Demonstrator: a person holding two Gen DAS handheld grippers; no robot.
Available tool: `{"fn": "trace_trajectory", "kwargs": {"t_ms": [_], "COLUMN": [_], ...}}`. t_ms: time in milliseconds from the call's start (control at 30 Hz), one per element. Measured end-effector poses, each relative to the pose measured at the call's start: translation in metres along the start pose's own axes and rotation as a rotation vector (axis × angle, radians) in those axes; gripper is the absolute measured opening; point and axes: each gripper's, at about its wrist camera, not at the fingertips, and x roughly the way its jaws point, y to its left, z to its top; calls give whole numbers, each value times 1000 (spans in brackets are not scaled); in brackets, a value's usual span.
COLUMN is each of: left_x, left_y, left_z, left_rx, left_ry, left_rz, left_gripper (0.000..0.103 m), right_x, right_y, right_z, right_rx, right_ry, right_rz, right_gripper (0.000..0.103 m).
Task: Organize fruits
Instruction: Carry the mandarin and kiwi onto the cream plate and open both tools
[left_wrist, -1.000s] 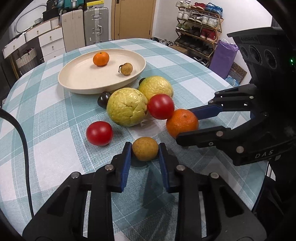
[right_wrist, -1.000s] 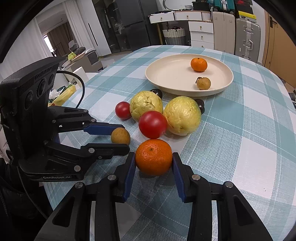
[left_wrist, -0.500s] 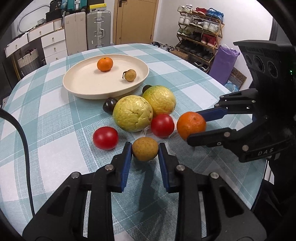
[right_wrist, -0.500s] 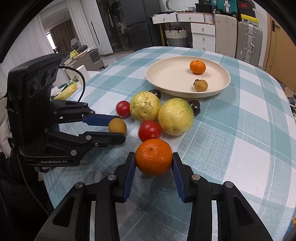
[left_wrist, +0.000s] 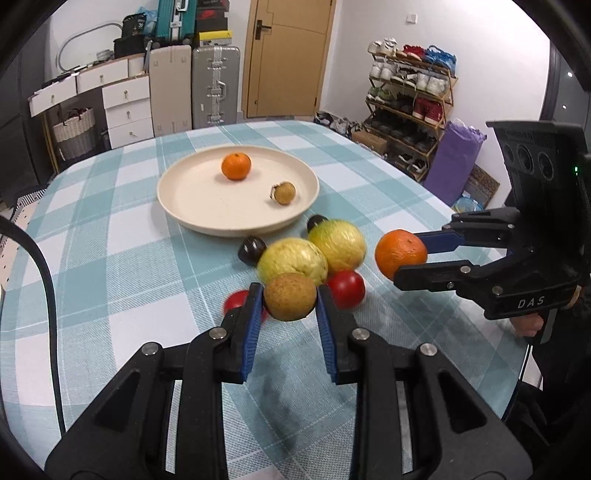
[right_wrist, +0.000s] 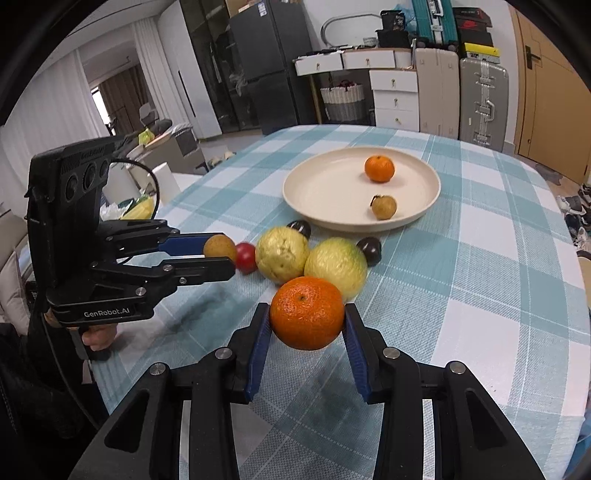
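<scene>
Mounted on each wrist, angled down along the fingers, close above the checked table (left_wrist: 110, 258). Left view facing the door (left_wrist: 288, 55) and shoe rack (left_wrist: 410, 99); right view facing the fridge (right_wrist: 258, 74). Shared: plate (left_wrist: 177, 206) (right_wrist: 314, 206), fruit cluster, suitcases.

Behind the table stand two suitcases (left_wrist: 195, 92), a white drawer chest (left_wrist: 127, 110), a shoe rack (left_wrist: 410, 107) and a wooden door (left_wrist: 288, 55).
</scene>
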Motion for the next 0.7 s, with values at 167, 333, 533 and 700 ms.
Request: {"fn": "trace_trajectory", "kwargs": {"t_ms": [167,333,533,700], "left_x": [-10,-17,-18,-15], "left_y": [11,18,28,37], "left_z": [8,17,28,35], "left_rx": [-35,-44,-72,-95], "left_ry": [-49,-89,-112,-124], "left_rz": [44,71,94,105], "left_gripper": [26,26,26,26], "right_x": [-3,-4,-5,-5], "right_y": [-5,-8,-15,-26], "right_z": [8,17,29,38], "right_rx": [39,55,77,108], "right_ry": [-47,-69,-96,-114], "right_rz": [-24,-51,-82,-98], "right_gripper": [40,40,40,40]}}
